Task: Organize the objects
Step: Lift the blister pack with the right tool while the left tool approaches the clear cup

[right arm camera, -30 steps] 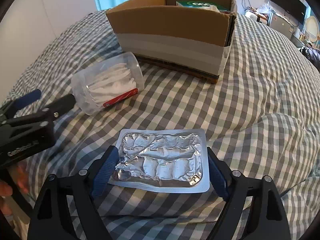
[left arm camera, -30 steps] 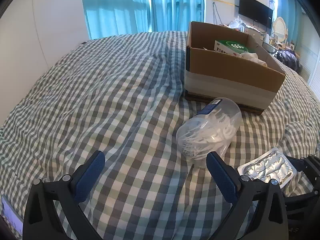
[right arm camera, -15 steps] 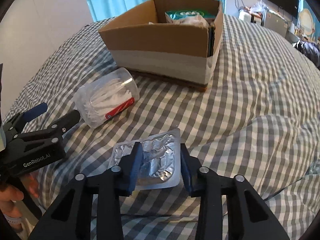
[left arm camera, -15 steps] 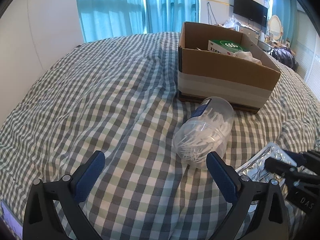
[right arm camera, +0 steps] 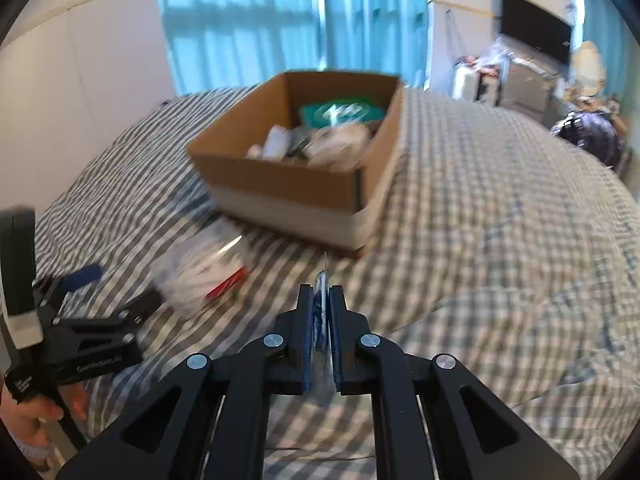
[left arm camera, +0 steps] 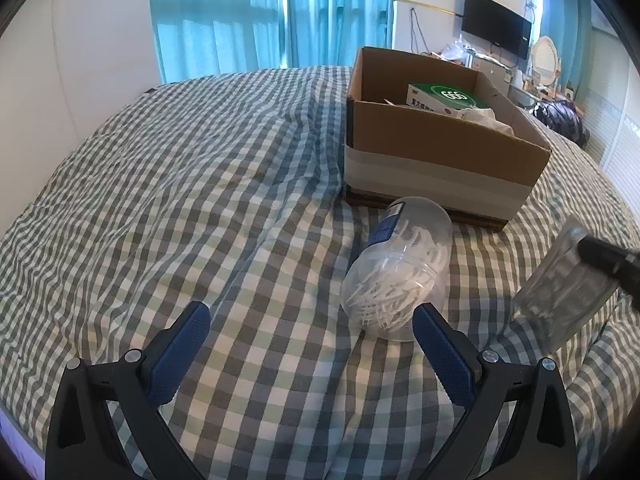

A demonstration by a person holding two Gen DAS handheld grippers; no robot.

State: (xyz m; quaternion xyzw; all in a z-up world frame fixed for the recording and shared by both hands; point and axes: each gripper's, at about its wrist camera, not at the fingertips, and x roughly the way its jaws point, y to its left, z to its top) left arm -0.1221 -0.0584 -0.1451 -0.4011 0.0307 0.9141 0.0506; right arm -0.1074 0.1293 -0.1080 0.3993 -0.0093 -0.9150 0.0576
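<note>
My right gripper (right arm camera: 322,300) is shut on a silver foil blister pack (right arm camera: 321,280), held edge-on above the bed; the pack also shows lifted and blurred in the left wrist view (left arm camera: 560,296). A clear plastic jar of white floss picks (left arm camera: 396,276) lies on its side on the checked bedspread, just ahead of my open, empty left gripper (left arm camera: 308,332), close to its right finger. It also shows in the right wrist view (right arm camera: 200,272). An open cardboard box (left arm camera: 436,160) behind the jar holds a green-and-white carton (left arm camera: 444,100) and other items.
The checked bedspread (left arm camera: 180,200) covers the whole bed, with a fold running toward the box. Blue curtains (left arm camera: 280,16), a wall TV (left arm camera: 496,36) and cluttered furniture stand beyond the bed. My left gripper shows in the right wrist view (right arm camera: 92,312), low at the left.
My right gripper has closed on the blister pack and lifted it off the bed toward the box. The left gripper has stayed open and drawn back slightly from the jar.
</note>
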